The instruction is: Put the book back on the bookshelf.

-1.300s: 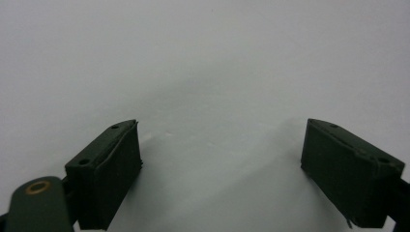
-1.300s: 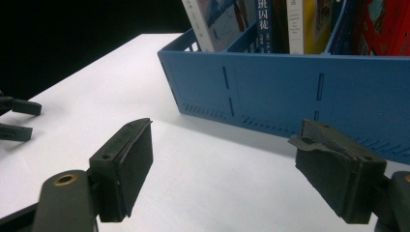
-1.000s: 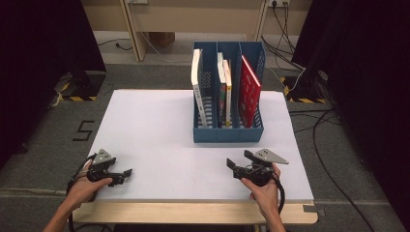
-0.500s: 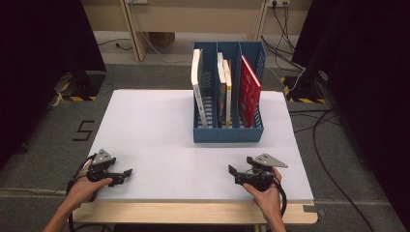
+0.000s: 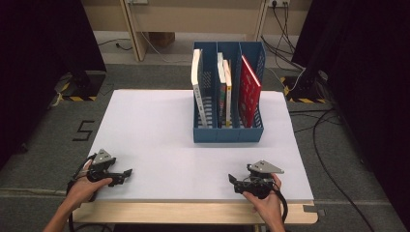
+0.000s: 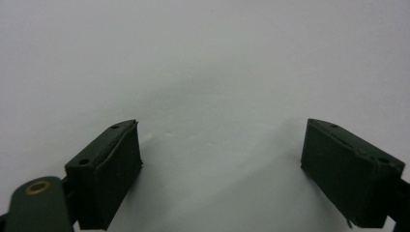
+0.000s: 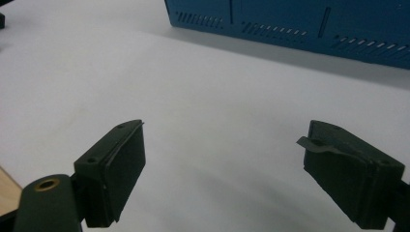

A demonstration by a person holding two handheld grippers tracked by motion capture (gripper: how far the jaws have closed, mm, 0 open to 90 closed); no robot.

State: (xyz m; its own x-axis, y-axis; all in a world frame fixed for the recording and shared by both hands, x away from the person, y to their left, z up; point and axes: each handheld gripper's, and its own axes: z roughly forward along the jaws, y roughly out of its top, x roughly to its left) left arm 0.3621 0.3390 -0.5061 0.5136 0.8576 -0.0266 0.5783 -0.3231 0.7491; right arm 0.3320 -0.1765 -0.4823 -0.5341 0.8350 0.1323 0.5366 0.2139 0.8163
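Observation:
A blue three-slot file holder (image 5: 227,131) stands at the back middle of the white table (image 5: 154,125). A white book (image 5: 197,82) stands in its left slot. Two thin books (image 5: 224,89) are in the middle slot, and a red book (image 5: 250,89) leans in the right one. My left gripper (image 5: 125,175) rests near the front left edge and is open, with bare table between its jaws (image 6: 222,169). My right gripper (image 5: 233,181) lies near the front right edge, also open and holding nothing (image 7: 225,169). The holder's front wall (image 7: 290,24) is ahead of it.
Cables (image 5: 333,159) trail over the grey floor to the right of the table. A black "5" mark (image 5: 83,129) is on the floor at the left. Dark curtains (image 5: 43,43) hang on both sides. The table's wooden front edge (image 5: 193,212) is just behind both hands.
My right gripper has slid a little toward the table's front edge. The left gripper and the books have not moved.

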